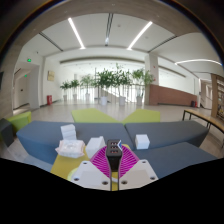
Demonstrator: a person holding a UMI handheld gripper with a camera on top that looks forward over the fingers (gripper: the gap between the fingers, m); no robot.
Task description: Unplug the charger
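Note:
My gripper (113, 153) points forward over a grey-blue table (45, 140). A small black charger (112, 149) sits between the tips of my two fingers. The magenta pads (97, 162) press on it from both sides, so the gripper is shut on it. A small white and blue part shows at the charger's right edge. The fingers hide whatever the charger is plugged into, and I see no cable.
Several white boxes lie on the table: two to the left of the fingers (69, 147), one just left of the fingertips (95, 144) and one to the right (142, 141). Yellow stripes cross the table. Potted plants (112, 82) stand far behind in a wide hall.

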